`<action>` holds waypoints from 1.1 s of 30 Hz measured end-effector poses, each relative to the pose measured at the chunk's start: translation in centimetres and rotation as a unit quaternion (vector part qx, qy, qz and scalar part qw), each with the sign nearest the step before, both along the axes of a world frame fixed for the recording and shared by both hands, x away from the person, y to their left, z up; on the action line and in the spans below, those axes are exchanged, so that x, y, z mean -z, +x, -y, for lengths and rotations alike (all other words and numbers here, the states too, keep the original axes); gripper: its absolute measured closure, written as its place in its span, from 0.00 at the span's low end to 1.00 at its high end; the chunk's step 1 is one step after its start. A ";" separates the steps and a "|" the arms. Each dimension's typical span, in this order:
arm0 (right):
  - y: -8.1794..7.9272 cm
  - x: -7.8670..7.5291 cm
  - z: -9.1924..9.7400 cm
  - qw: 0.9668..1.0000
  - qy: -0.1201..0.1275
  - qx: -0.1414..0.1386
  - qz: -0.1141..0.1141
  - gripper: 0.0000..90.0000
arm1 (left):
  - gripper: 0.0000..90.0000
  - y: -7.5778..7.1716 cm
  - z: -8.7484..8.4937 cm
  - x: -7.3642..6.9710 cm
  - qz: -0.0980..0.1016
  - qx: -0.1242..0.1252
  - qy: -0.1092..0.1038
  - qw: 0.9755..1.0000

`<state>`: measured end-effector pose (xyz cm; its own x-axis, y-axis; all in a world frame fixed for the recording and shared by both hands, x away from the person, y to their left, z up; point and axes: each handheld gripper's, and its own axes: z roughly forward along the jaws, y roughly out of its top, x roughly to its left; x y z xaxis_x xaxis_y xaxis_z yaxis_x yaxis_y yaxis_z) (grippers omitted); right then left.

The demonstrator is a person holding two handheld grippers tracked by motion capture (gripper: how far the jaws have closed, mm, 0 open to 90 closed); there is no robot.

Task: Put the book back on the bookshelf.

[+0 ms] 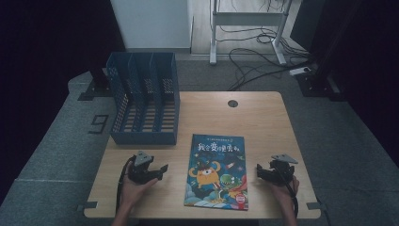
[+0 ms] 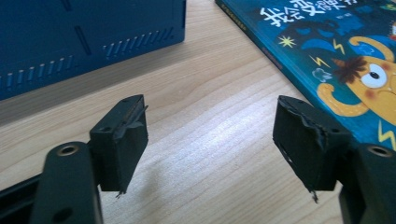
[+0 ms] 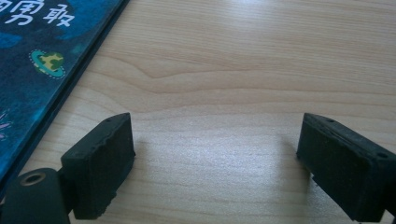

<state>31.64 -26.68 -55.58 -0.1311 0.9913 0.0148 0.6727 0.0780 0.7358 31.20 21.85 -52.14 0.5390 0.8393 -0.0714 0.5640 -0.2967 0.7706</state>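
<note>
High view: wooden worktop [image 1: 263,117], picture book [image 1: 217,170] lying flat, cover up, near the middle, close to the near edge. Blue file rack [image 1: 143,99] stands at the far left, its slots open toward the top, well apart from the book. Left claw [image 1: 157,172] sits just left of the book, right claw [image 1: 261,171] just right of it, each in a hand coming from the near edge. Neither touches the book. Looks like a start pose flanking the book, likely so both sides can be reached; the rack is probably where it goes, judging by its upright slots.

Left gripper view: left claw [image 2: 210,140] spread wide, nothing between the jaws, bare worktop [image 2: 210,93] under them. Book [image 2: 336,60] is to the right and farther off, its spine edge angled toward the claw; the right jaw sits close to that edge but apart from it. Rack base [image 2: 88,42] far left. The claw hangs low over the wood, aimed between rack and book.

Right gripper view: right claw [image 3: 215,154] also spread, empty, over bare worktop [image 3: 243,70]. Book edge [image 3: 51,60] runs along the left, just beside the left jaw, no contact visible. The low angle suits sliding a jaw under the cover edge, since a flat book gives nothing to pinch from above.
</note>
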 end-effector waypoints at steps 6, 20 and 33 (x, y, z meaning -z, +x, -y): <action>0.0 0.0 -0.1 1.000 -0.001 0.008 -0.002 0.10 | 0.27 -0.1 -0.1 -0.2 -0.003 0.003 -0.006 1.000; 0.2 0.0 0.0 0.999 0.001 0.033 -0.007 0.05 | 0.25 -0.2 -0.3 -0.3 -0.007 -0.007 -0.044 0.999; -0.5 -1.5 -0.6 0.999 0.028 0.033 0.031 0.06 | 0.23 -0.4 -0.4 -0.6 -0.006 0.002 -0.060 0.998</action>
